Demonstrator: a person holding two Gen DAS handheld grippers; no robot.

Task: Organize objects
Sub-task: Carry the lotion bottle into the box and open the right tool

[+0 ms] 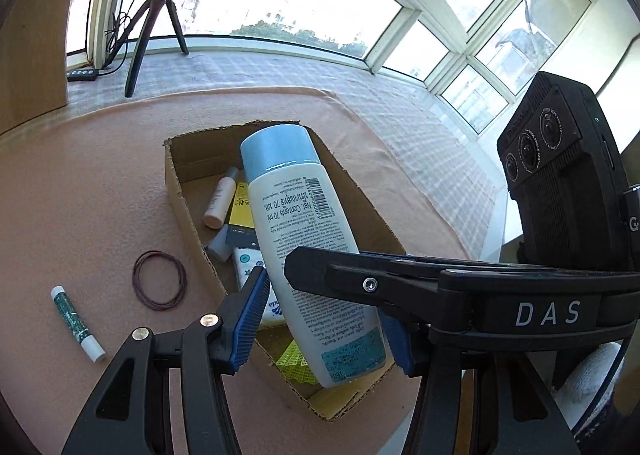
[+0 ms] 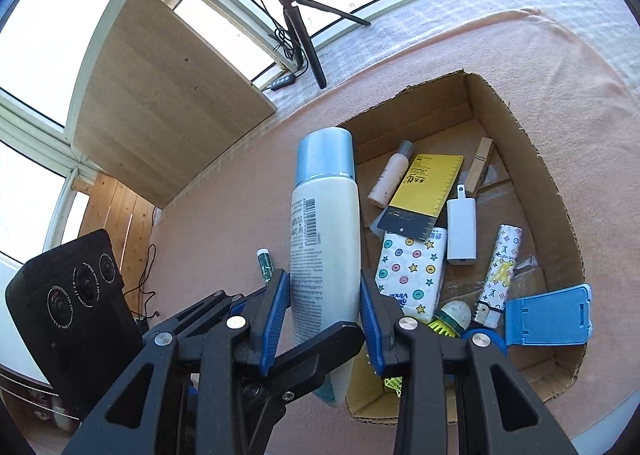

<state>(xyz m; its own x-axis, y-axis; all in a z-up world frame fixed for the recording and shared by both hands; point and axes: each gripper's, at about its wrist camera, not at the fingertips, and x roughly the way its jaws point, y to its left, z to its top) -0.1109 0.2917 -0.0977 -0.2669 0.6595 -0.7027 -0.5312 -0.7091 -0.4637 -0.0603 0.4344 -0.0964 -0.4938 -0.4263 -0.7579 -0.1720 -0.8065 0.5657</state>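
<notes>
A white bottle with a light blue cap (image 1: pixel 304 215) (image 2: pixel 326 215) hangs tilted over the near left part of an open cardboard box (image 1: pixel 176 191) (image 2: pixel 520 143). My left gripper (image 1: pixel 328 319) is shut on its lower end, blue pads against the wide sides. My right gripper (image 2: pixel 323 279) is shut on its narrow sides a little higher up. In the left wrist view the black right finger (image 1: pixel 360 283) crosses in front of the bottle. A green stick with white ends (image 1: pixel 76 321) (image 2: pixel 264 263) and a loop of brown rubber bands (image 1: pixel 160 285) lie on the pink cloth left of the box.
The box holds a tissue pack (image 2: pixel 412 271), yellow card (image 2: pixel 428 187), white charger (image 2: pixel 461 231), patterned lighter (image 2: pixel 500 275), pink tube (image 2: pixel 390 181), clothespin (image 2: pixel 480 165) and blue stand (image 2: pixel 548 315). A tripod (image 1: pixel 148 27) (image 2: pixel 304 39) stands by the window behind the cloth.
</notes>
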